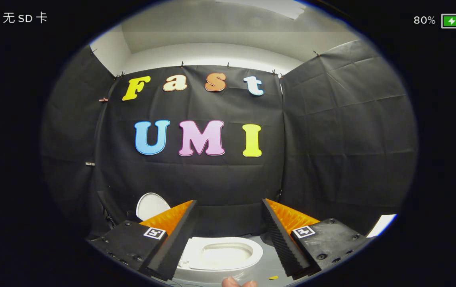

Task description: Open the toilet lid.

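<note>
A white toilet [196, 275] stands low on the floor, seen from above between my two fingers. Its seat ring [228, 242] lies flat around the open bowl. The white oval lid [152, 205] stands raised at the toilet's far left side, partly hidden behind my left finger [172, 235]. My gripper [229, 202] hovers well above the toilet, open wide, with nothing between its black ribbed pads and orange backs. The right finger [287, 235] is clear of the seat.
Black cloth walls close in the booth at the back and on both sides. A person's fingertips [239, 282] show just below the toilet's near edge. A small yellow scrap [273, 277] lies on the grey floor [267, 255], and a white edge [382, 225] shows far right.
</note>
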The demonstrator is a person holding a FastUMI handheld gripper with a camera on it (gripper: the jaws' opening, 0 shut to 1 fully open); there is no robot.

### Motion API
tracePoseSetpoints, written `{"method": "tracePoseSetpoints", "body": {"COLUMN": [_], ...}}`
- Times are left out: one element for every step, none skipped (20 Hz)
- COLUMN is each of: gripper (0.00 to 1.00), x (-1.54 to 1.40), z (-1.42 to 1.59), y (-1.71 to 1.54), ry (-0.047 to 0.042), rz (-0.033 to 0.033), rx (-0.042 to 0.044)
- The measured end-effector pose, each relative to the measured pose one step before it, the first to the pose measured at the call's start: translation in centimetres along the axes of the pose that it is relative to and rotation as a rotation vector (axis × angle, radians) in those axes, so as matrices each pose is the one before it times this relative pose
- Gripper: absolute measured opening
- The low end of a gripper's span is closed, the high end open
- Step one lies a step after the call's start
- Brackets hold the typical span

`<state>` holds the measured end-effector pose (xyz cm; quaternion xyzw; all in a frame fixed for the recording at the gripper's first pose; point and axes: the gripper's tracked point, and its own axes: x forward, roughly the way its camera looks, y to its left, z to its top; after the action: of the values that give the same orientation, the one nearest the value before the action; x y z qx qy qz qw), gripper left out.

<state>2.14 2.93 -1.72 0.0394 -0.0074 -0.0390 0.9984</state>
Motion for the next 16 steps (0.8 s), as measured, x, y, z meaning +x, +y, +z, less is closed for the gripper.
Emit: {"method": "tracePoseSetpoints", "body": {"gripper": [0.99,0.99,0.99,0.99,0.99,0.99,0.99,0.99,0.99,0.99,0.99,0.99,0.99,0.99,1.0,1.0], "x": [-0.071,-0.009,-0.024,0.041,-0.058,-0.011,-0.008,0.057,0.057,-0.052,-0.031,-0.039,0.041,0.045,0.032,0.037], "z": [0.055,0.005,0.086,-0.031,-0.082,-0.026,-0.069,0.014,0.037,0.01,0.011,0.008,-0.028,-0.034,0.05,0.032], "y": [0.065,0.07,0.035,-0.023,-0.027,0.022,-0.022,0.012,-0.128,0.029,-0.053,0.016,-0.035,0.025,-0.069,0.015], "ry": [-0.0021,-0.00051,-0.00179,0.00075,0.00119,0.00139,0.00095,0.00051,-0.00034,-0.00015,-0.00011,-0.00087,0.00036,-0.0013,-0.00069,0.0023], "rz": [0.00056,0.00044,0.00044,-0.00155,0.00082,-0.00106,0.00102,-0.00098,-0.00202,0.00145,-0.00042,0.00066,-0.00172,-0.00093,-0.00231,0.00198], "rx": [0.00027,0.00072,0.00127,-0.00027,-0.00101,-0.0009,-0.00116,-0.00074,-0.00046,0.00055,0.0013,0.00036,-0.00162,-0.0027,-0.00324,-0.00595]}}
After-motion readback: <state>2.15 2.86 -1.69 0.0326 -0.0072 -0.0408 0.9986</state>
